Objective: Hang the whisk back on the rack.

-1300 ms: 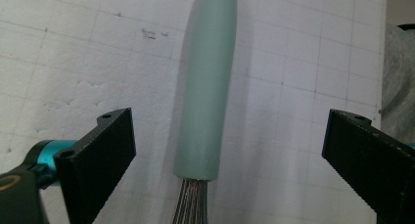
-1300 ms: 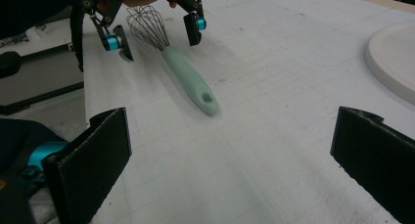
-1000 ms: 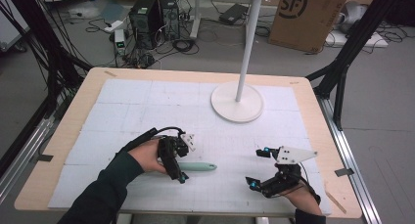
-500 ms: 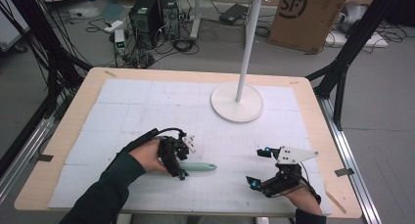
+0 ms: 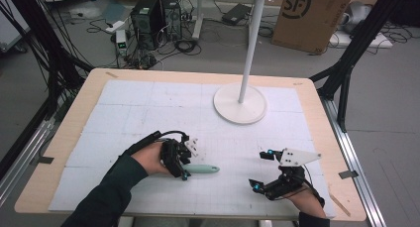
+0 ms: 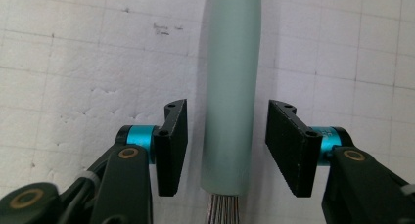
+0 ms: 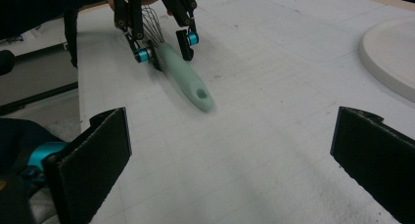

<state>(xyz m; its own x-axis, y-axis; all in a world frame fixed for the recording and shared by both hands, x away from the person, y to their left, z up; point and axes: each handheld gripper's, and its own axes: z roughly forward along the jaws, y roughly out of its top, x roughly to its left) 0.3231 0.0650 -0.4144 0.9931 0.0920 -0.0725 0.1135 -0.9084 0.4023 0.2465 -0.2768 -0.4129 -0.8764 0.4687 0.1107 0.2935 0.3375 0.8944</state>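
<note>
One whisk (image 5: 200,169) with a pale green handle lies flat on the table (image 5: 148,98). Two tongs: the left tongs (image 6: 227,145) straddle the handle near the wires, jaws just closing in, small gaps either side, not gripping. The right tongs (image 5: 261,170) are wide open, empty, well apart. One white stand (image 5: 240,102) is farther back.

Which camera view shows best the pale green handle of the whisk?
The right gripper view: the pale green handle lies there in full length, with its hanging hole and the wires behind it. The left gripper view gives a close look at its wire end, between the jaws. The high view shows it small, partly under the left gripper.
</note>
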